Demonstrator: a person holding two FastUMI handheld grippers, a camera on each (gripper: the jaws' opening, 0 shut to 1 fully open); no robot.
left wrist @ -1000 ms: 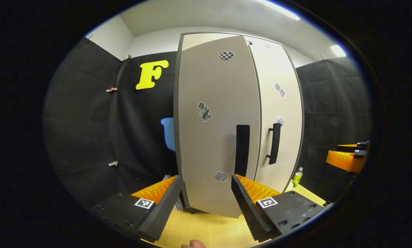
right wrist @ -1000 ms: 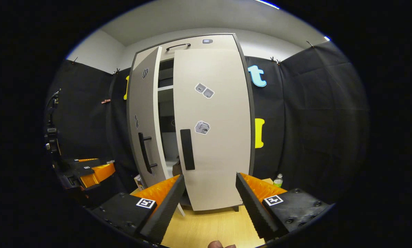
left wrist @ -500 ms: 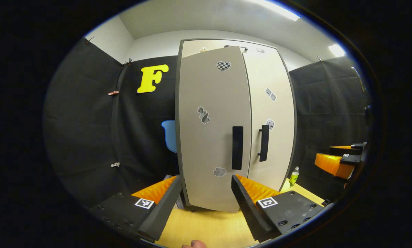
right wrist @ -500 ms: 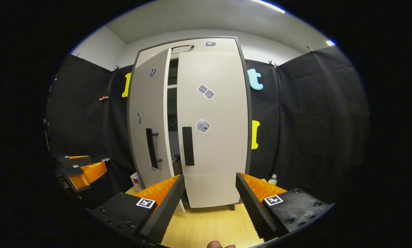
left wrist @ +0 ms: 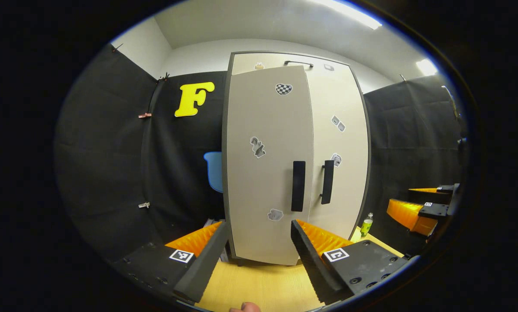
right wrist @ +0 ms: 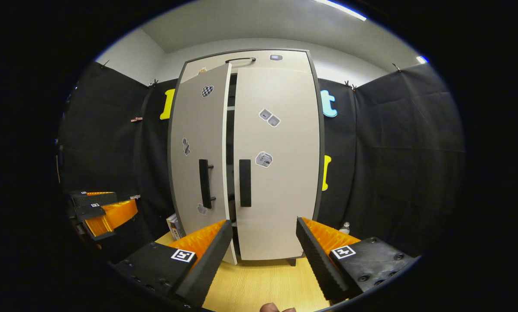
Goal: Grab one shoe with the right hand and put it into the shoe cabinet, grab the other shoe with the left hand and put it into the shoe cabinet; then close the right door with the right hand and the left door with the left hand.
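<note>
Left door [right wrist: 198,151] of shoe cabinet [right wrist: 276,58] slightly ajar, right door [right wrist: 280,173] flush. My left tool [left wrist: 257,251] and right tool [right wrist: 263,253] released, grasping nothing.

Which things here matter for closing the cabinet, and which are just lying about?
Job: shoe cabinet, left door still ajar, right door shut, left gripper open, right gripper open.
Lying about: green bottle, small box.

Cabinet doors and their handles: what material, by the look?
Left door and right door: probably laminated board, matte beige with dark edging and flat, even faces. Handles: black bars, matte, metal or plastic; cannot tell.
</note>
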